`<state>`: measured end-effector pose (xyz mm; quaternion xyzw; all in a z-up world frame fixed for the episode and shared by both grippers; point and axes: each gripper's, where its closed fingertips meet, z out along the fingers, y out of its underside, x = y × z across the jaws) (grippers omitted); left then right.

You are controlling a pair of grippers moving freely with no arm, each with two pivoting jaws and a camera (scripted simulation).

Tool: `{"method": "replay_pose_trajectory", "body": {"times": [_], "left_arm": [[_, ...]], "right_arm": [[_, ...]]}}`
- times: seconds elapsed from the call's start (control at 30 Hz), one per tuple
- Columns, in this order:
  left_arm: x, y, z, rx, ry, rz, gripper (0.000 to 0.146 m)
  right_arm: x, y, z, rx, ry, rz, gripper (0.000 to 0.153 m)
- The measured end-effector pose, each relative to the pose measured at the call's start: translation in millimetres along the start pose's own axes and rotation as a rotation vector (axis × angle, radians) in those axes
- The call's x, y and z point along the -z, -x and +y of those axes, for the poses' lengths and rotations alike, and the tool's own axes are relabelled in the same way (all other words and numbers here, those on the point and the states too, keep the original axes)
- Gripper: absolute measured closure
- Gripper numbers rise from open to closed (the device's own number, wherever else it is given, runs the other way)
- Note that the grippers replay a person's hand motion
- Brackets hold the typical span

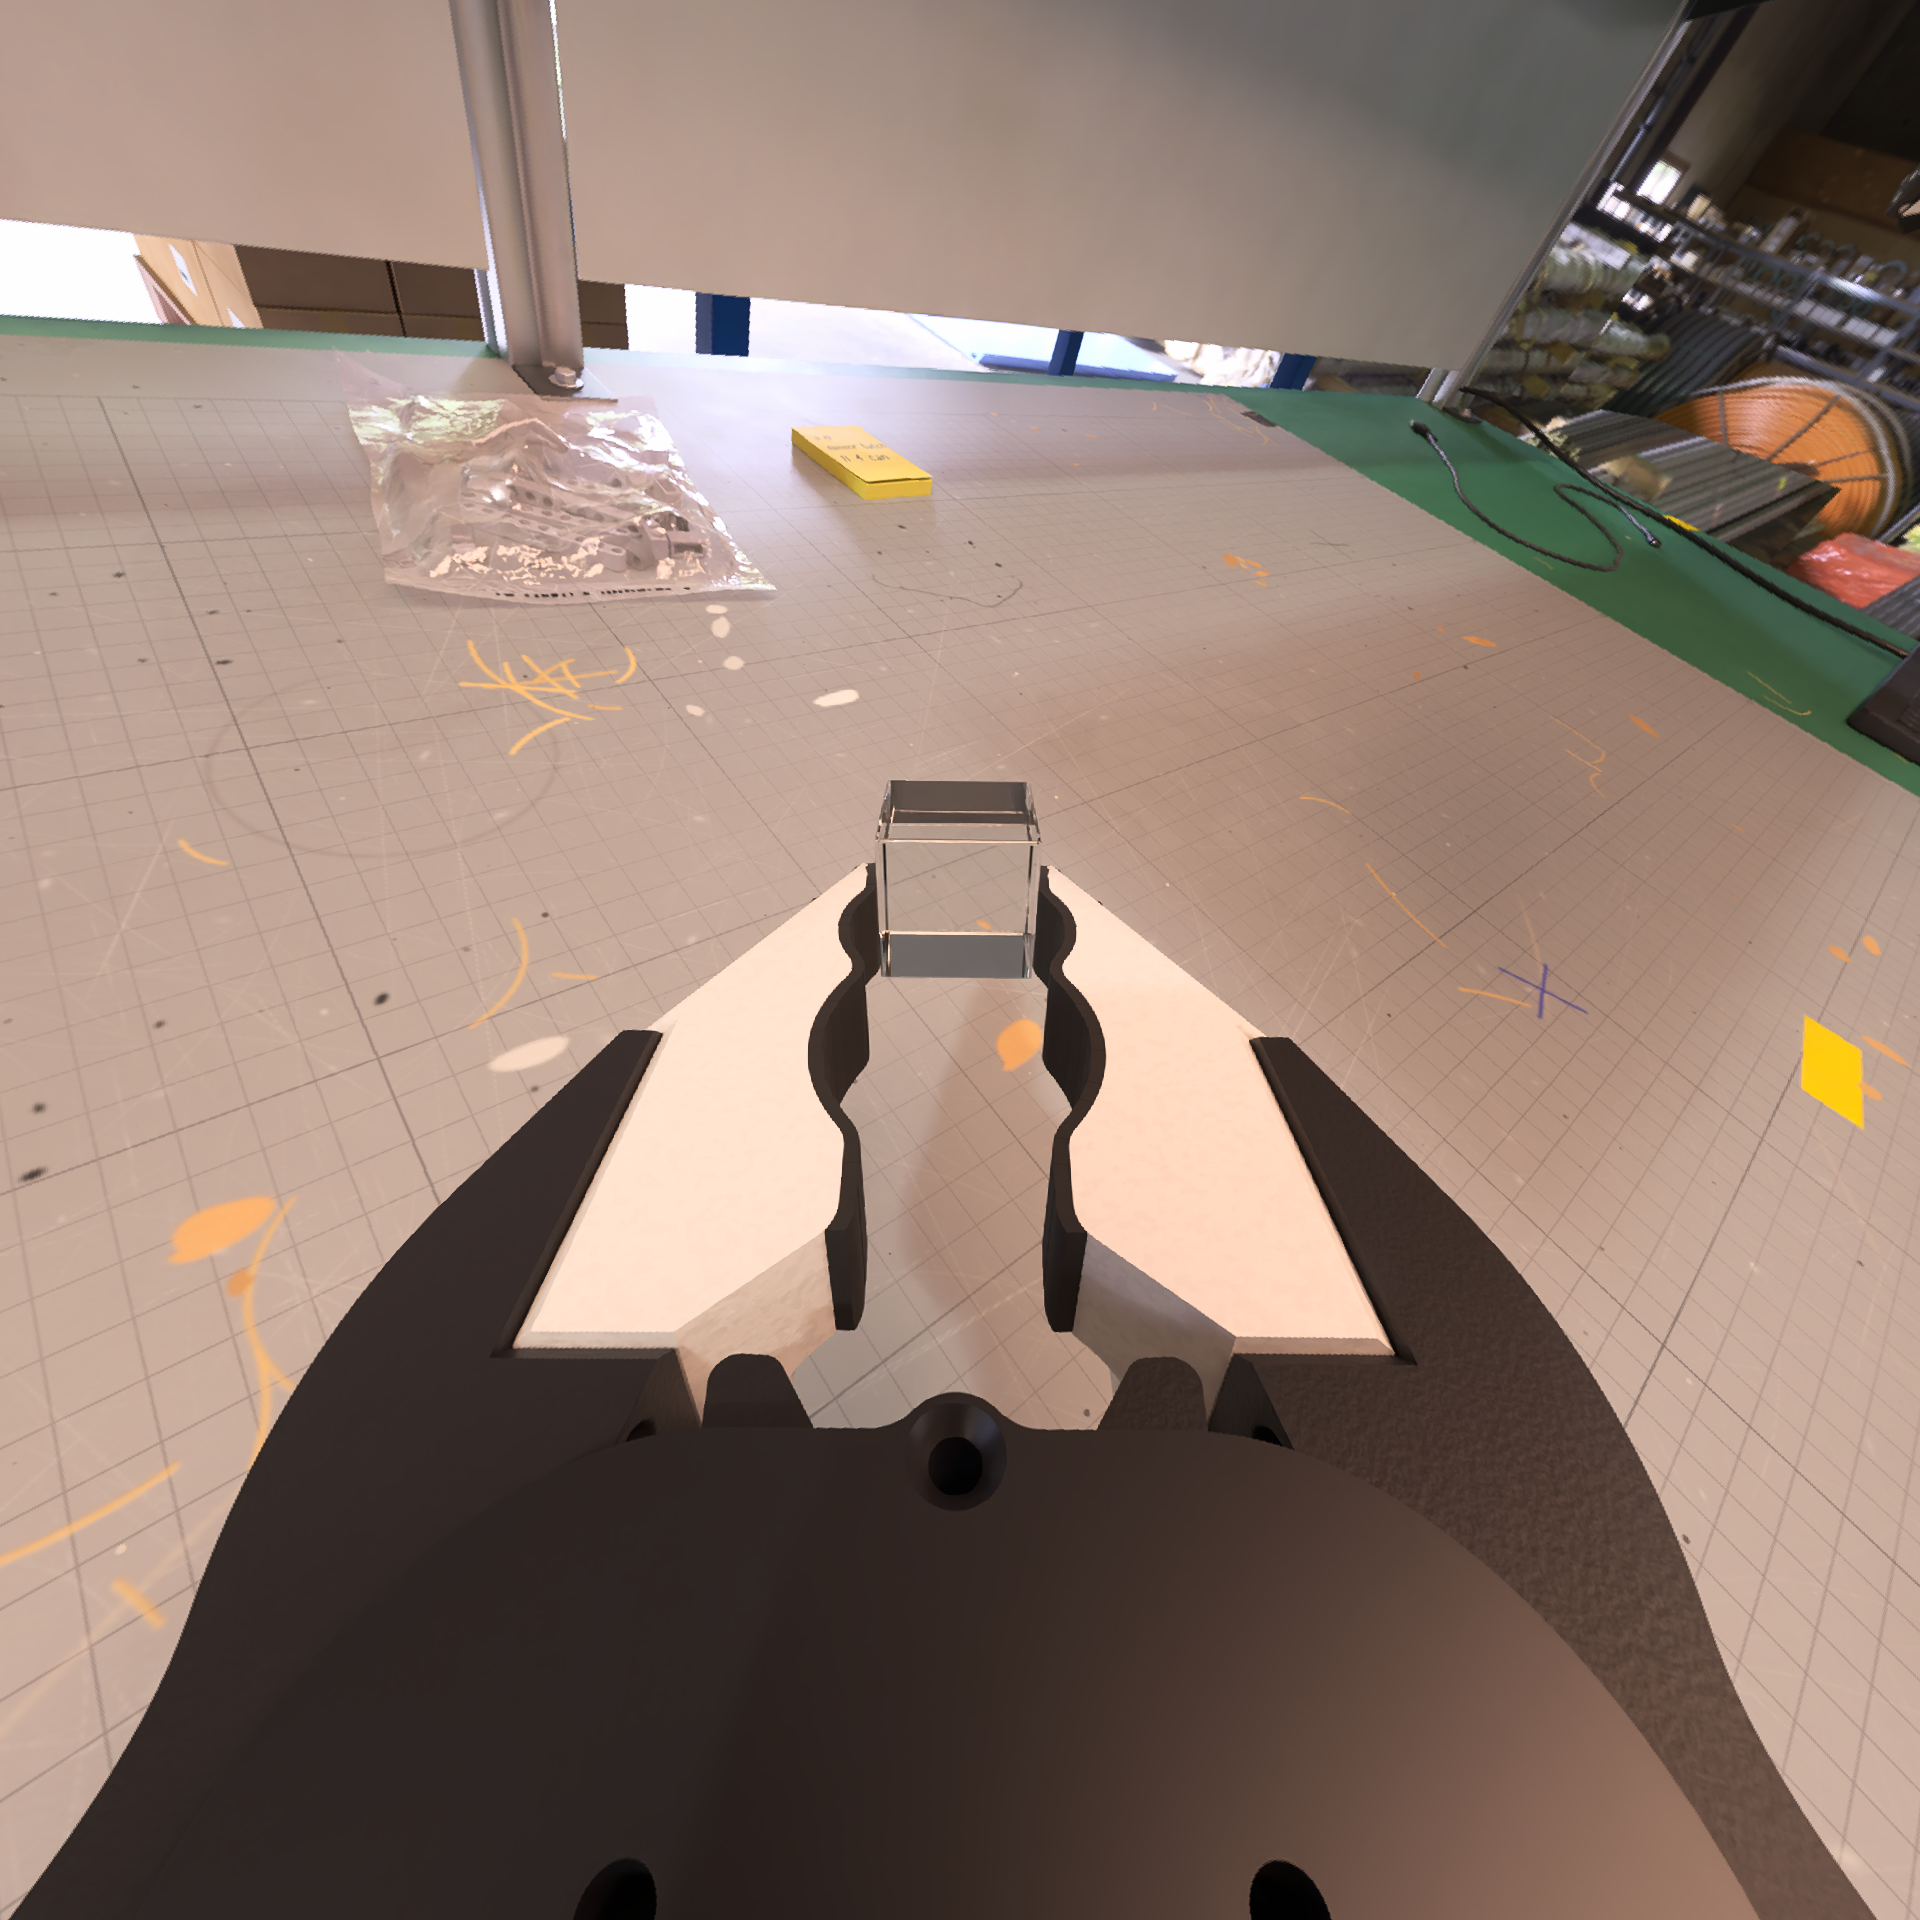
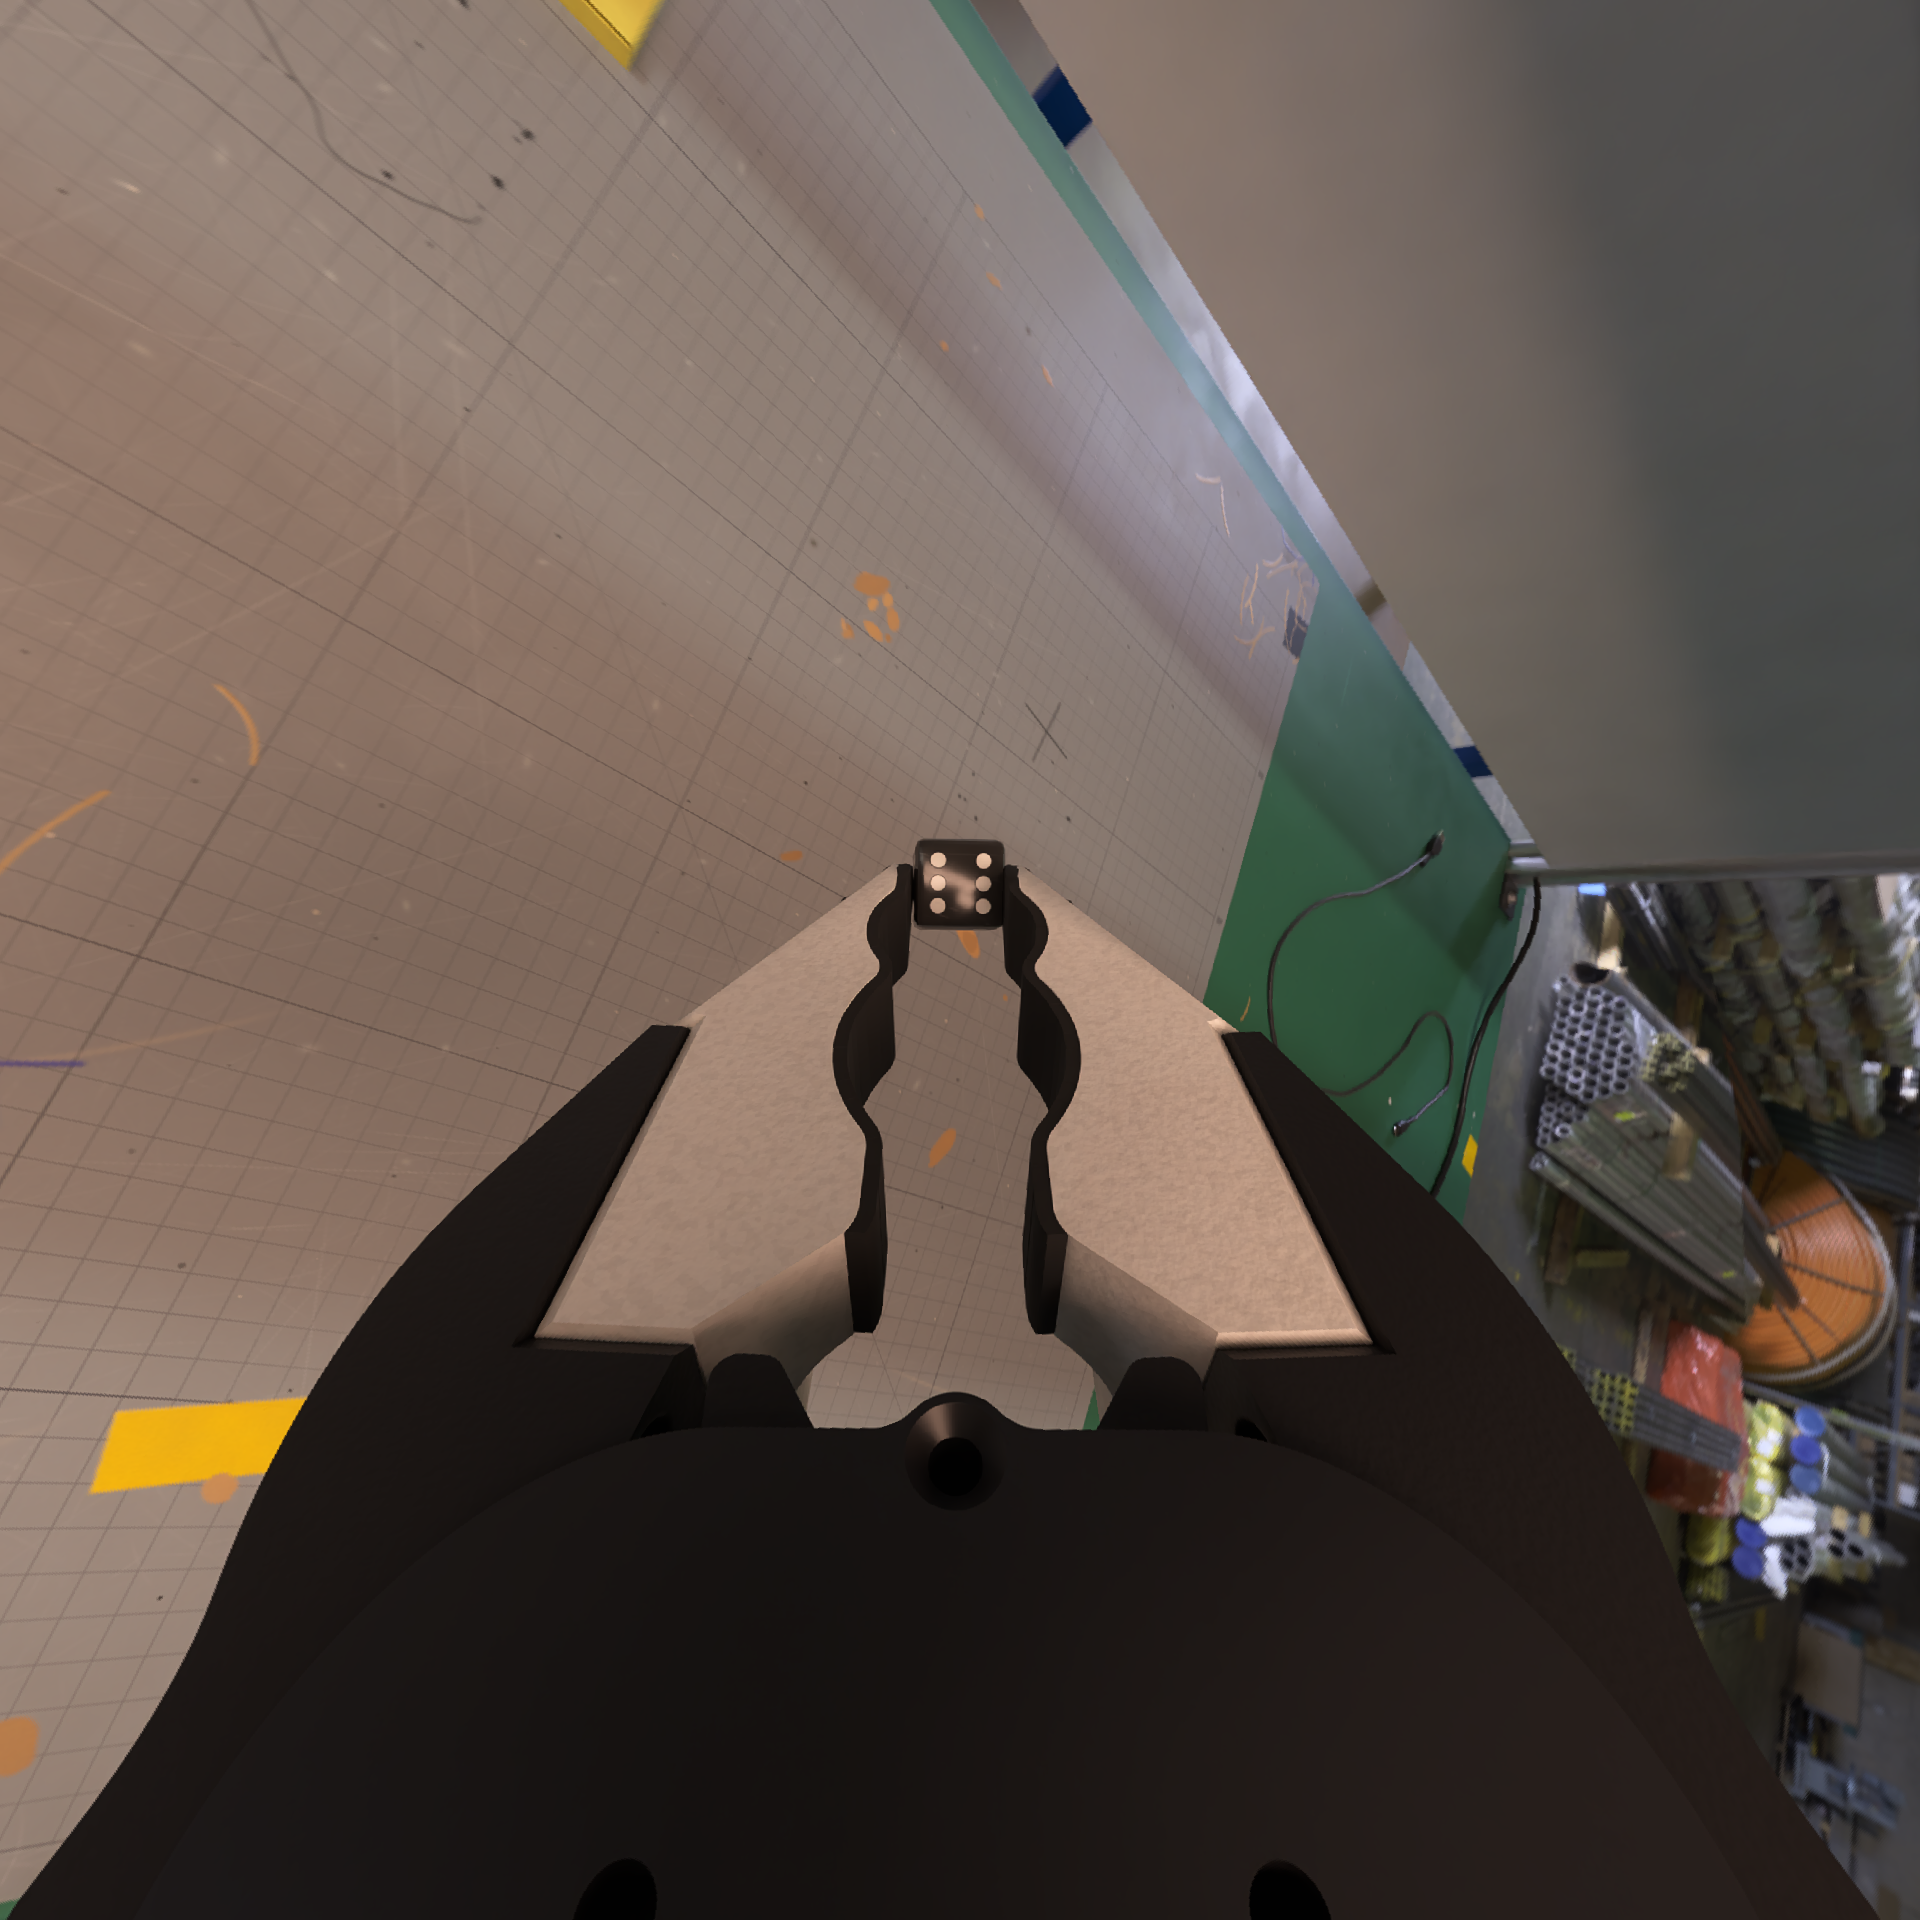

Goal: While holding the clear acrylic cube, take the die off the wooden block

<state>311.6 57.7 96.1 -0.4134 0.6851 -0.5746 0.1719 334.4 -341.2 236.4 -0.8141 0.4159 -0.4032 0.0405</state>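
Two tools gripping: left tool point(image 1: 958, 914) w/ clear acrylic cube point(image 1: 958, 883), right tool point(image 2: 958, 894) w/ black white-pipped die point(image 2: 959, 883).

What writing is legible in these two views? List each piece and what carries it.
On the yellow flat box: dark handwriting on its top face; I do not copy writing out.
On the clear plastic bag: a strip of print along its near edge, too small to read.
On the die: no text, only six white pips on the facing side.
On the clear acrylic cube: no marking.
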Motion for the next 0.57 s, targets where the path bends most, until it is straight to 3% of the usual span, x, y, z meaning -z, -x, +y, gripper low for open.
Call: {"method": "replay_pose_trajectory", "body": {"times": [0.1,0.2,0.43,0.57], "left_arm": [[-1.2,-3.2,0.8,0.0,0.003,0.008,0.118],[-1.3,-7.5,-0.3,-0.014,0.002,0.013,0.118],[-0.5,-10.1,-1.1,-0.026,0.0,0.015,0.118],[-1.2,-8.0,0.1,-0.021,0.004,0.016,0.118]], "right_arm": [[-8.0,19.3,-6.2,0.043,-0.011,-0.039,0.136],[-38.5,38.5,-5.6,0.071,0.032,-0.076,0.136],[-97.7,116.1,-20.9,0.026,-0.004,-0.394,0.136],[-127.7,144.1,-21.0,0.149,0.056,-0.413,0.136]]}}
